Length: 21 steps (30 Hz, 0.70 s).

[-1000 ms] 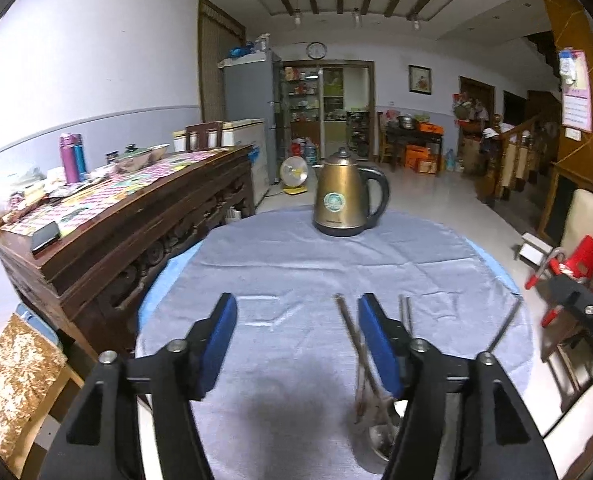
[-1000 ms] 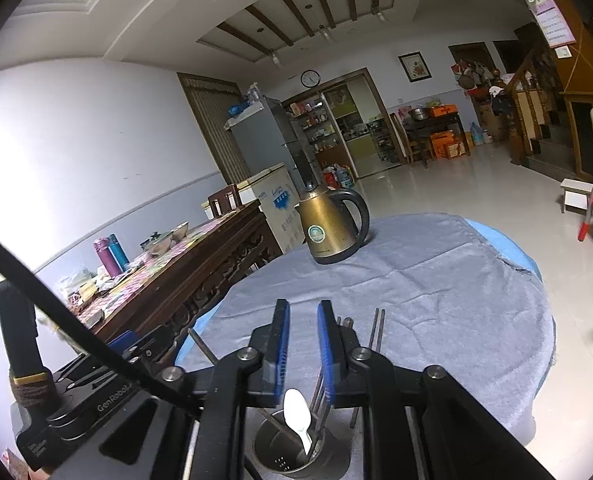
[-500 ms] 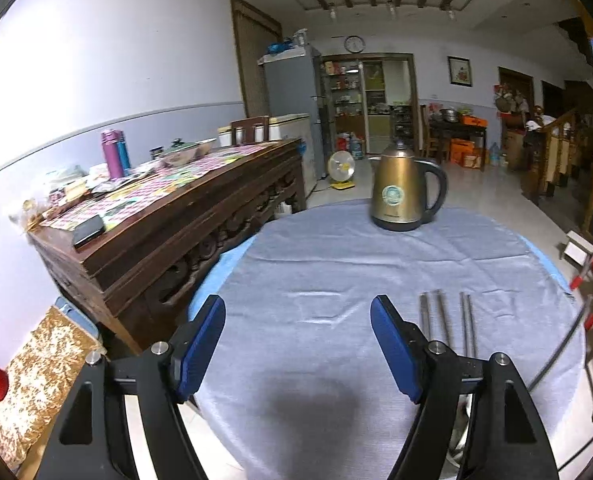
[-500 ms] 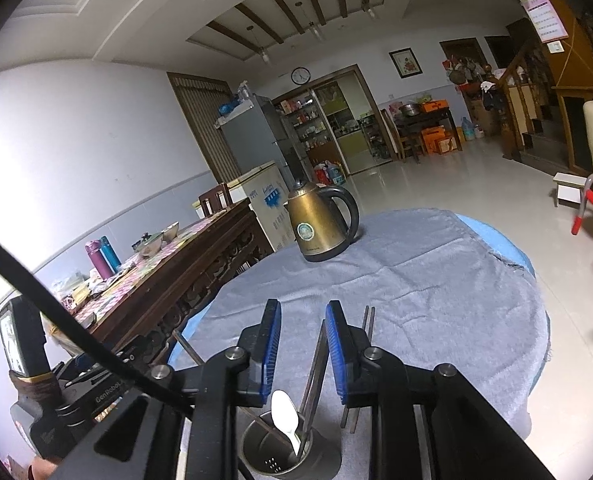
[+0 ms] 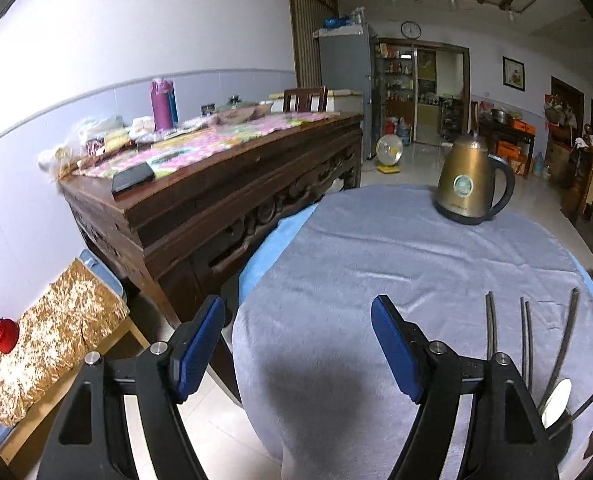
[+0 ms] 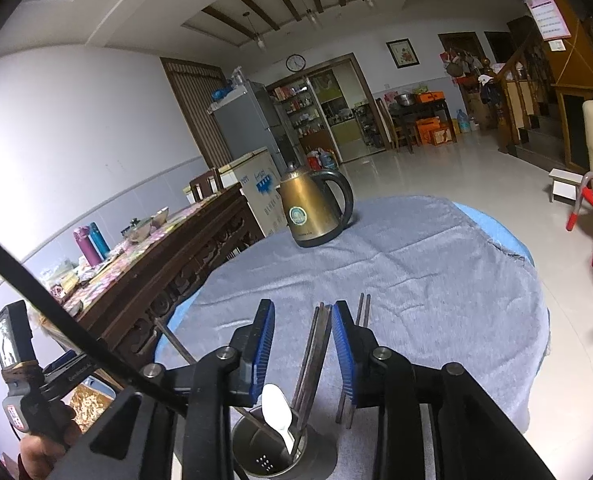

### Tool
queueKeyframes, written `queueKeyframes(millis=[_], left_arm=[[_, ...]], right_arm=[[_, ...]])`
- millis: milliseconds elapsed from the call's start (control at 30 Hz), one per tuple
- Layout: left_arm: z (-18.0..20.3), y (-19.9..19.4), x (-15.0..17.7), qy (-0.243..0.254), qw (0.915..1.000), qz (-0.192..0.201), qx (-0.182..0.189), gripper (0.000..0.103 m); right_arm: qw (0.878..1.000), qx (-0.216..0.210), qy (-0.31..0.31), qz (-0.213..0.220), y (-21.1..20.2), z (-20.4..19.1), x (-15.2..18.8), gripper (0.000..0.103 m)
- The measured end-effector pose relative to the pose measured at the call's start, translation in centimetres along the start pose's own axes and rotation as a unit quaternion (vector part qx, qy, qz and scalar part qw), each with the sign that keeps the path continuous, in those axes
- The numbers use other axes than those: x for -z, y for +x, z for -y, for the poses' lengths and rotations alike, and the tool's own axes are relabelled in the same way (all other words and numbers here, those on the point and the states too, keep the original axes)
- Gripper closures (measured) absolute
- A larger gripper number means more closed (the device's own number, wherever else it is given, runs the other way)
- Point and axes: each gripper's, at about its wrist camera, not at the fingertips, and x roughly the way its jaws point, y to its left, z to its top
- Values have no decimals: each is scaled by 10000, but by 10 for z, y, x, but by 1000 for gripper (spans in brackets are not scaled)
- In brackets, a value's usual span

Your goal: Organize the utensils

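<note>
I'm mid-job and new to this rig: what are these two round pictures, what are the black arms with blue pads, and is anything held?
There is no robot. A person holds a pair of tongs in each hand, and a wide-angle camera on each looks along its blue pads, giving one picture per hand. The left tongs are empty and have just been opening. The right tongs hang over a metal holder containing a white spoon and chopsticks. Those stand between the pads, which have just been opening, so nothing is gripped. Loose chopsticks lie on the grey cloth, near a kettle.
</note>
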Motion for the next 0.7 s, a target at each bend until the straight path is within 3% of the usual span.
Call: queueKeyframes(millis=[467,700], left_arm=[[31,41,13,331,9981,-492,136,27],[50,57,16,471,9963,-668,269,27]], right_arm=[[9977,407,529,-123,24,47,-2,70],[9979,146,636,-28,23,51,-7,70]])
